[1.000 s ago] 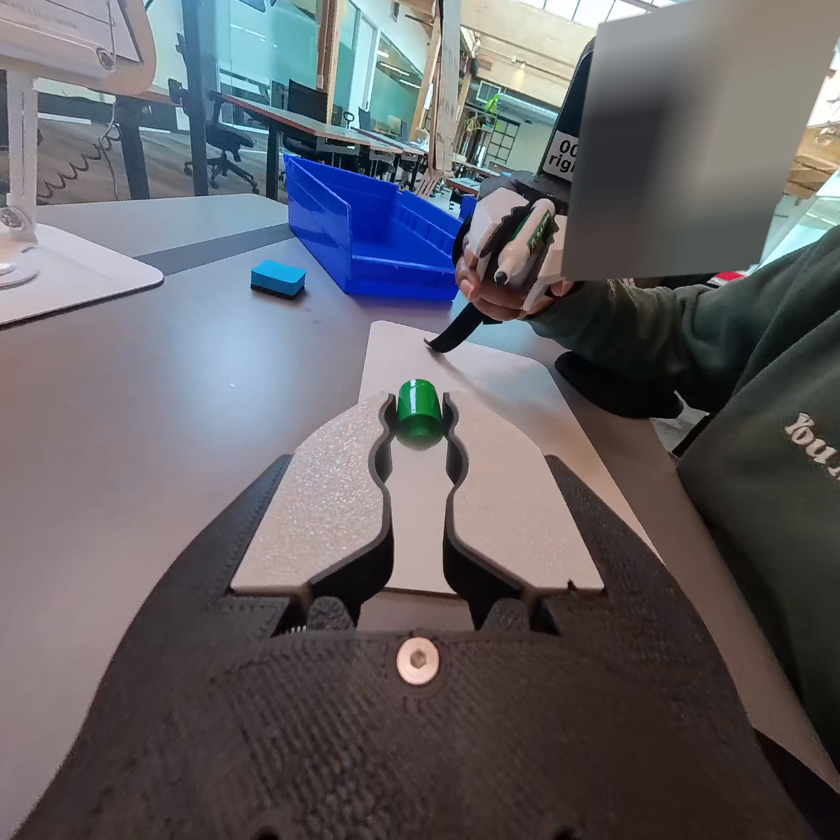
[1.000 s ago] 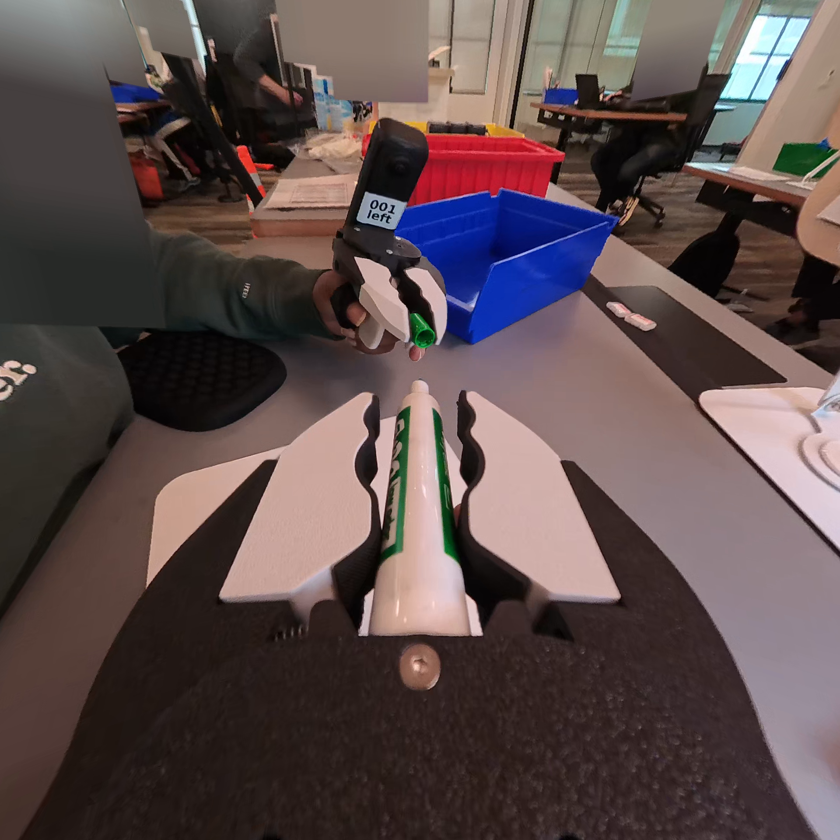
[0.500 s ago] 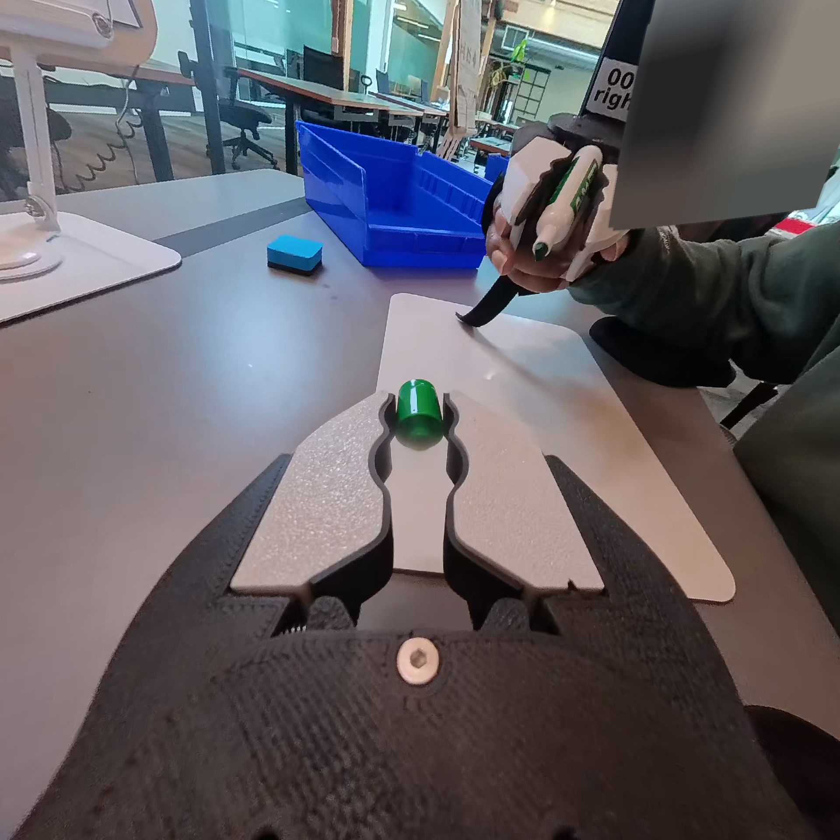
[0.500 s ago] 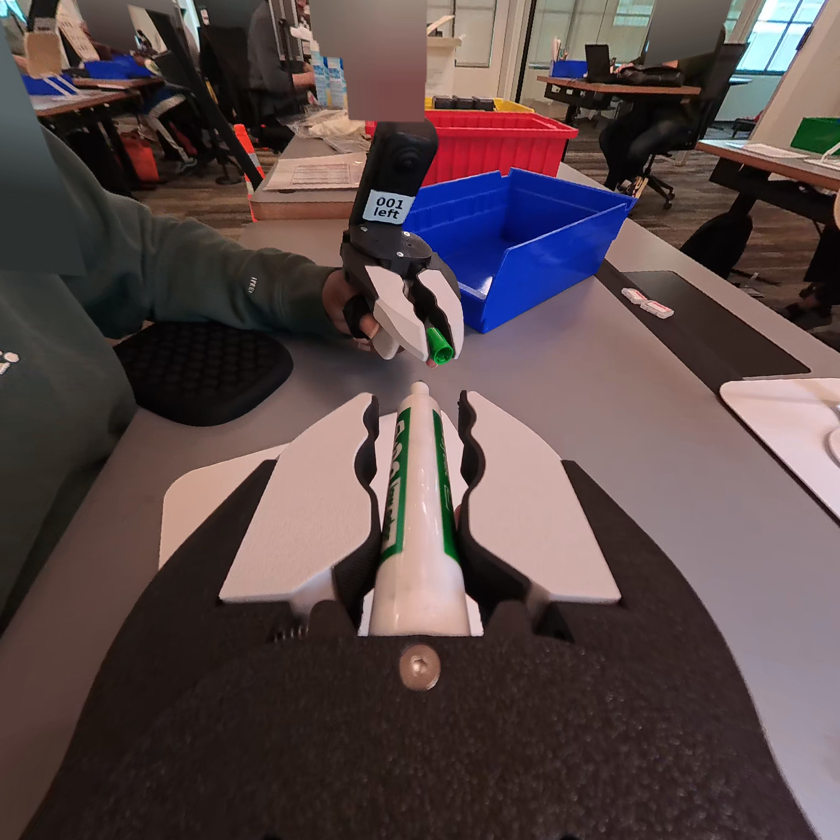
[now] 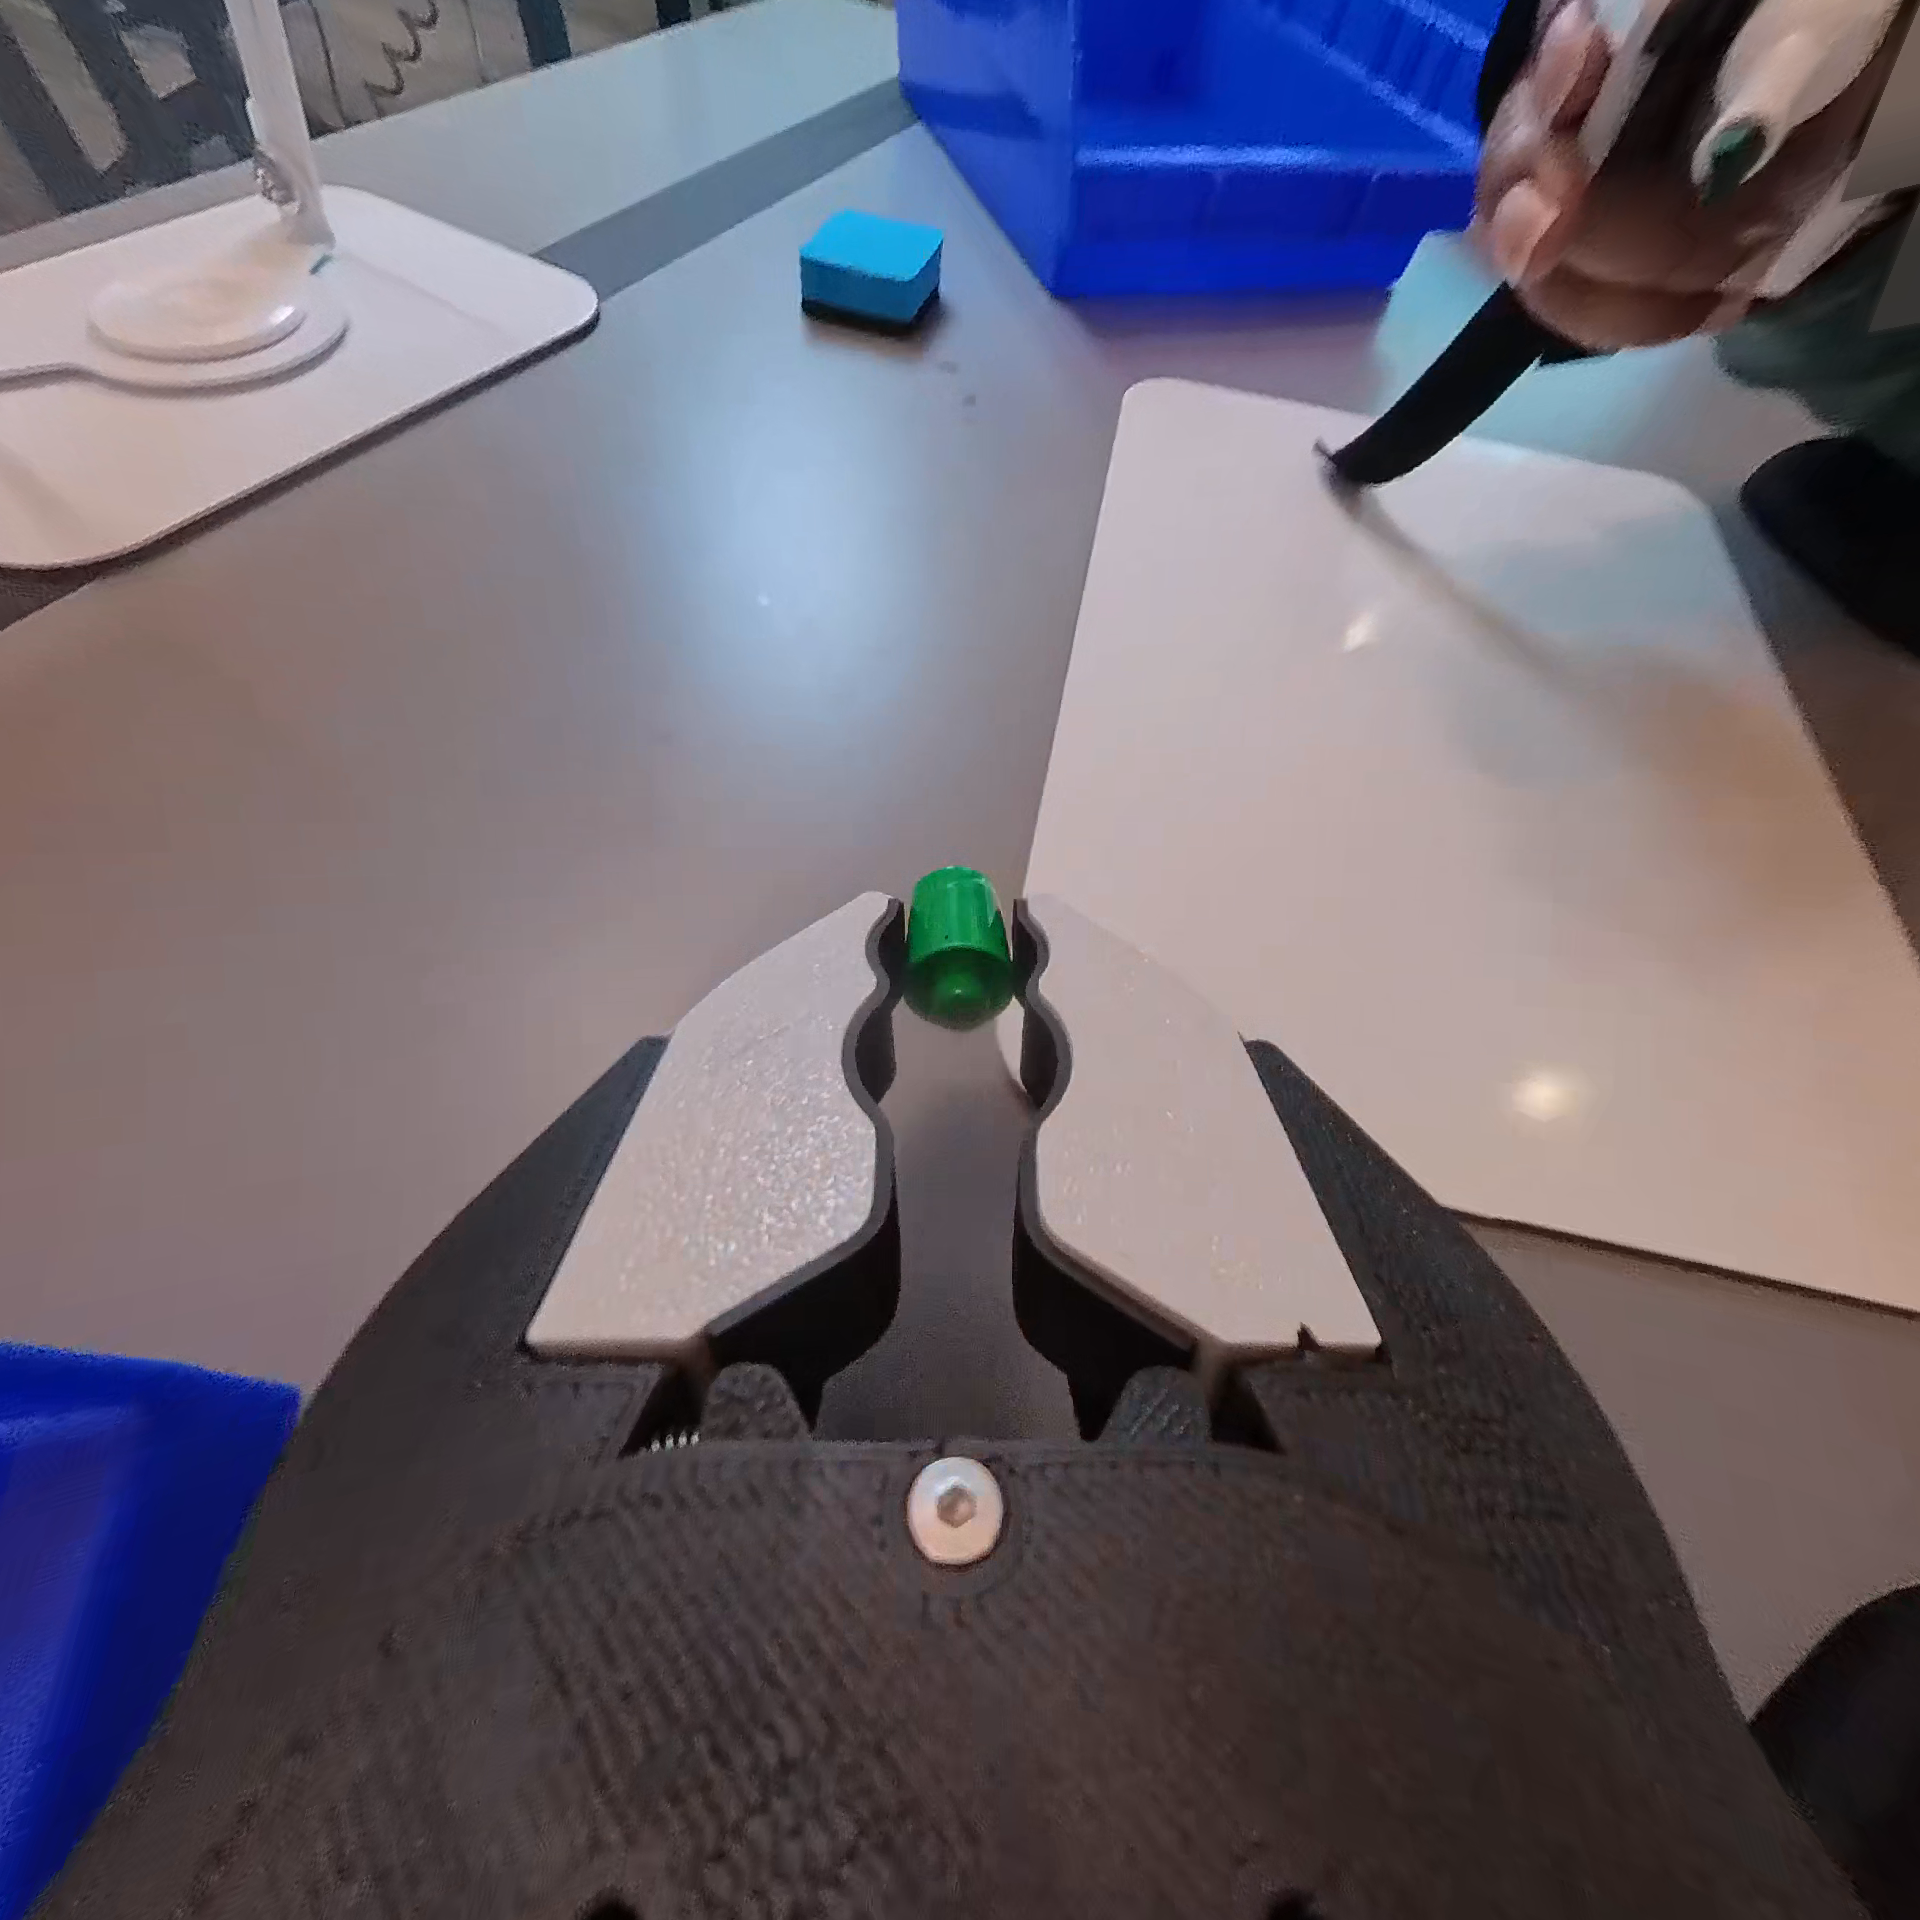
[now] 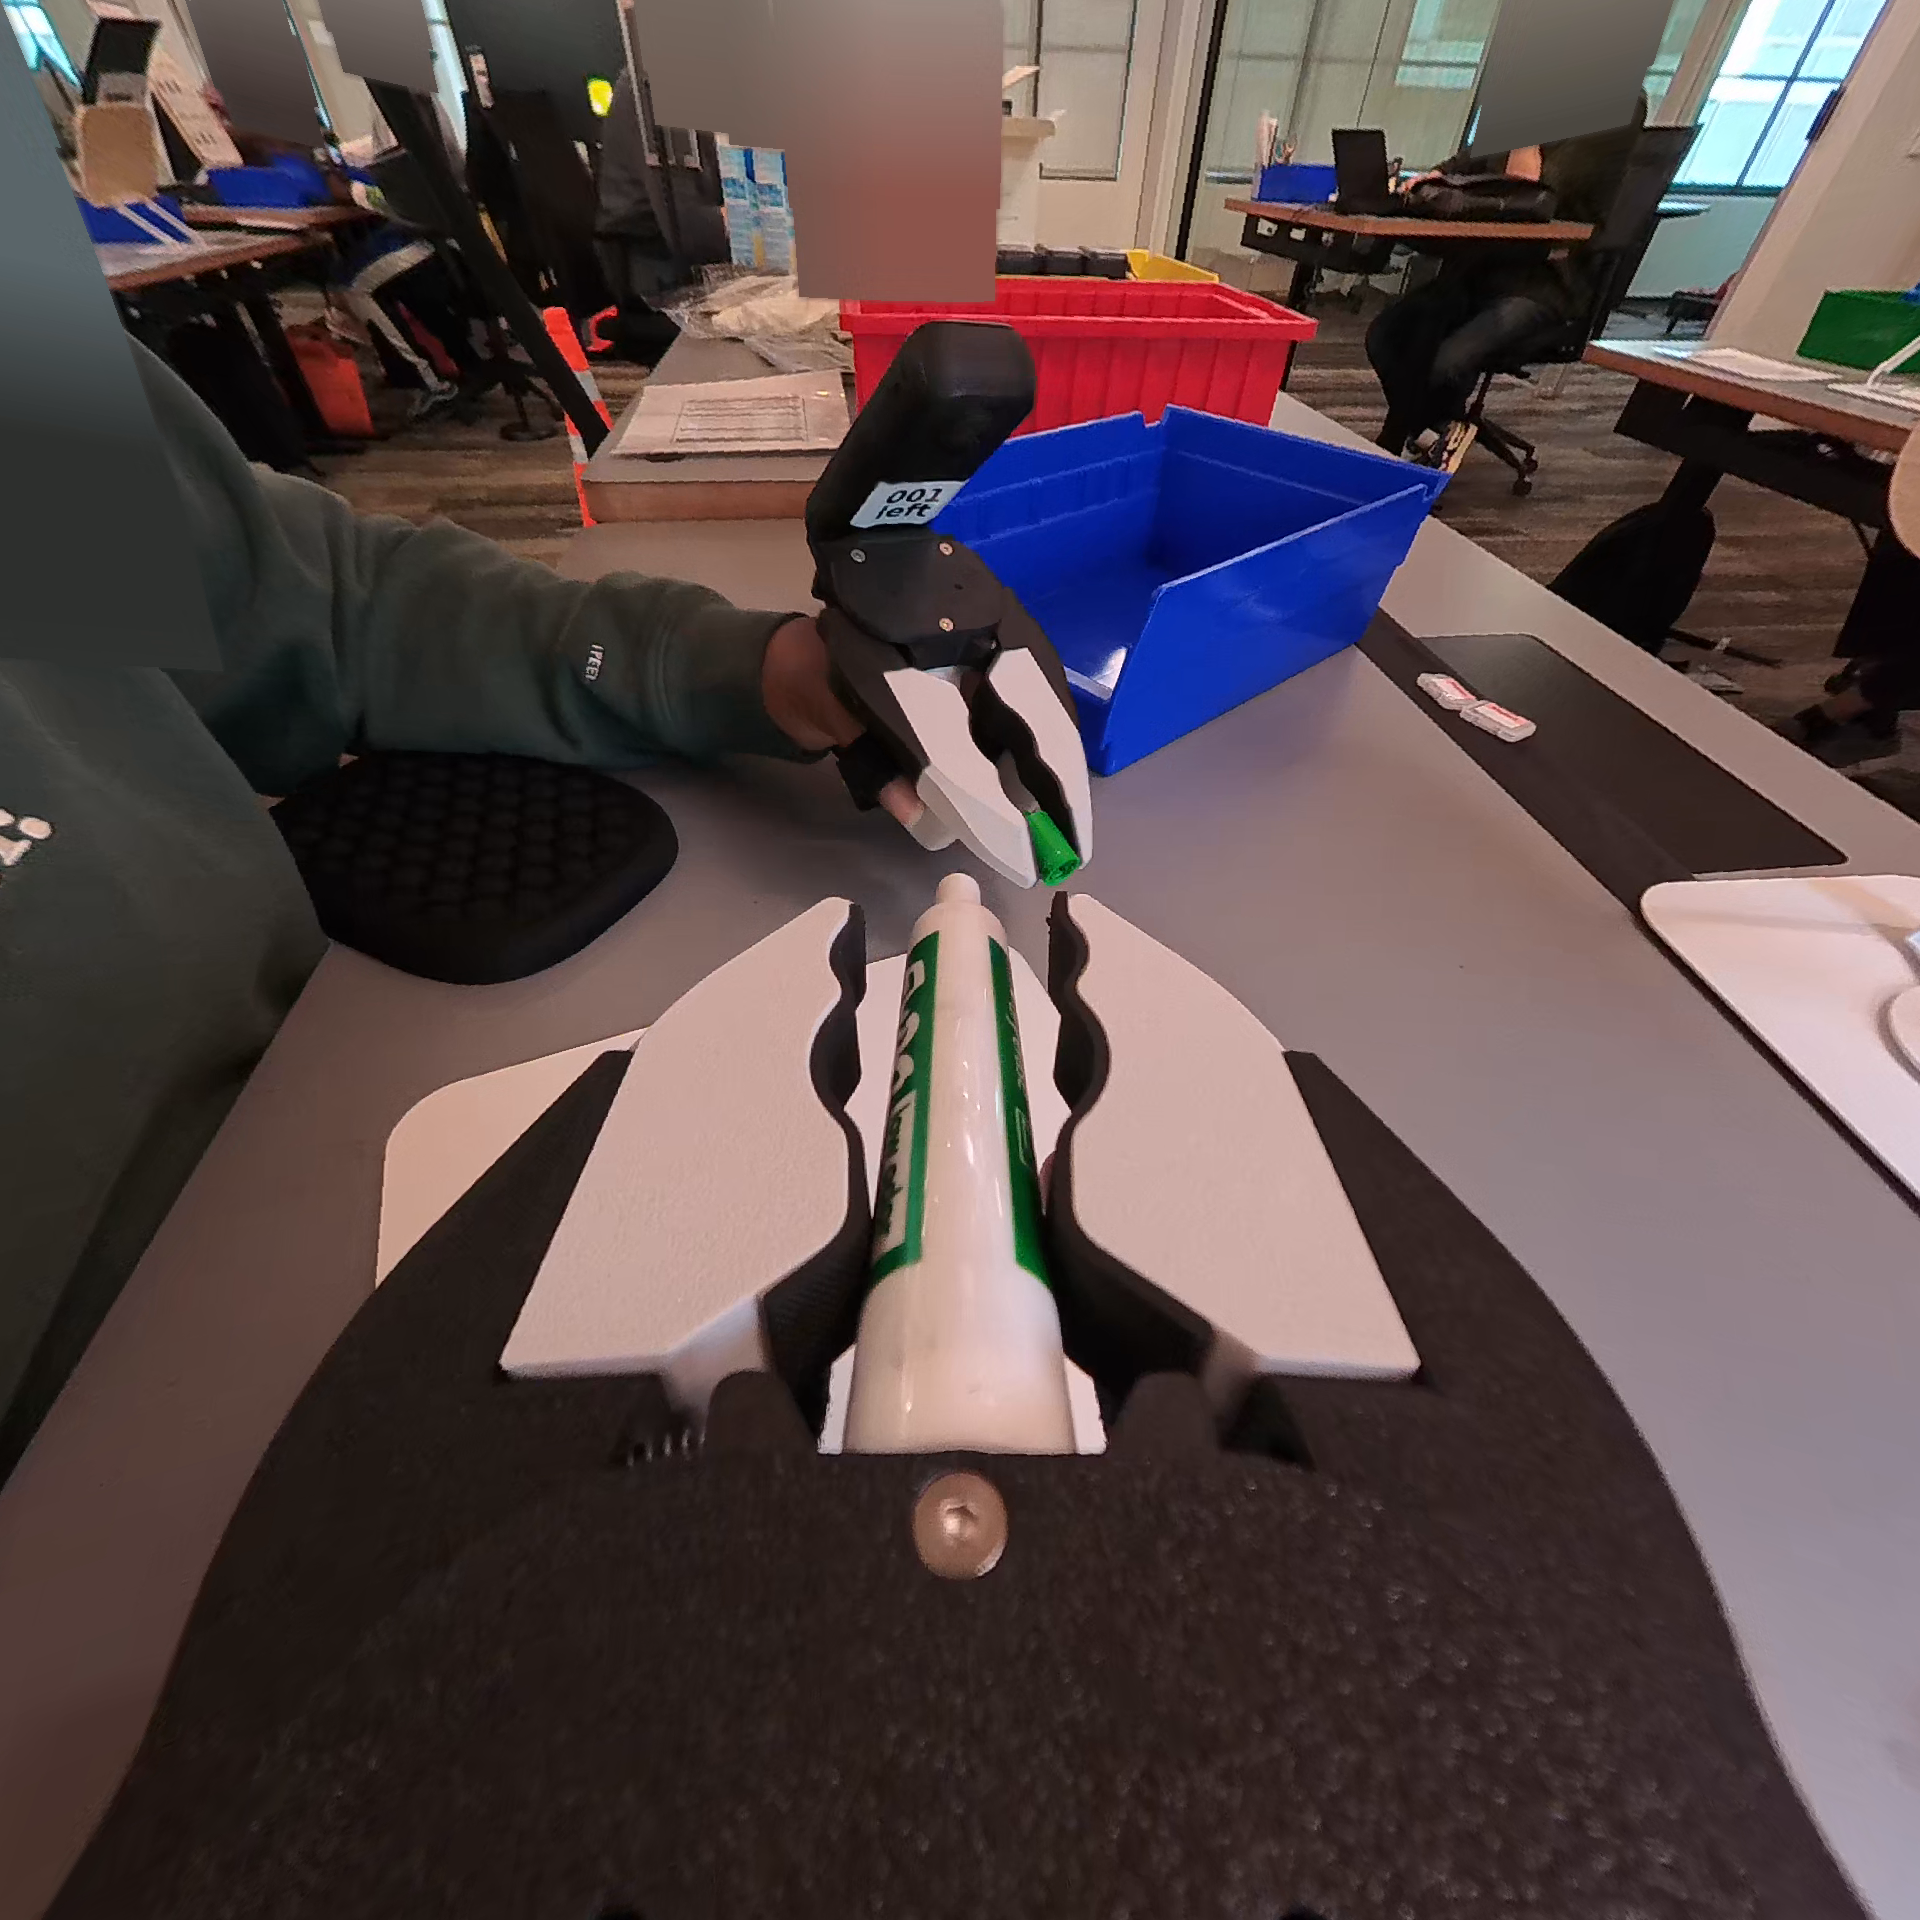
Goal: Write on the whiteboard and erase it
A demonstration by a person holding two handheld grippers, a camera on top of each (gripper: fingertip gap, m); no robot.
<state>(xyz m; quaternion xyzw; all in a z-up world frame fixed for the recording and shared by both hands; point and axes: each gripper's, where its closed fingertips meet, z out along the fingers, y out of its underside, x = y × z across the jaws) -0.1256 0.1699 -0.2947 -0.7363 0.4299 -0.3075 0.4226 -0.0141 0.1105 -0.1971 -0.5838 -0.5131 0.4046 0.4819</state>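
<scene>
Green marker cap (image 5: 954, 962) sits pinched in the left gripper (image 5: 954, 971); the right gripper (image 6: 954, 1039) clamps the uncapped marker (image 6: 951, 1164). Whiteboard (image 5: 1455, 831) lies blank at right; a loose clamp could let the marker slide while writing.

From the left wrist view the right gripper (image 5: 1704, 135) is smeared with motion and cut off by the top and right edges, so its hold on the marker (image 5: 1730, 156) there cannot be read. The whiteboard (image 5: 1455, 831) runs off the right edge. The blue bin (image 5: 1195, 135) is cropped at the top. From the right wrist view the whiteboard (image 6: 457, 1153) is mostly hidden under the gripper, and the marker's (image 6: 961, 1143) writing tip is out of sight.
</scene>
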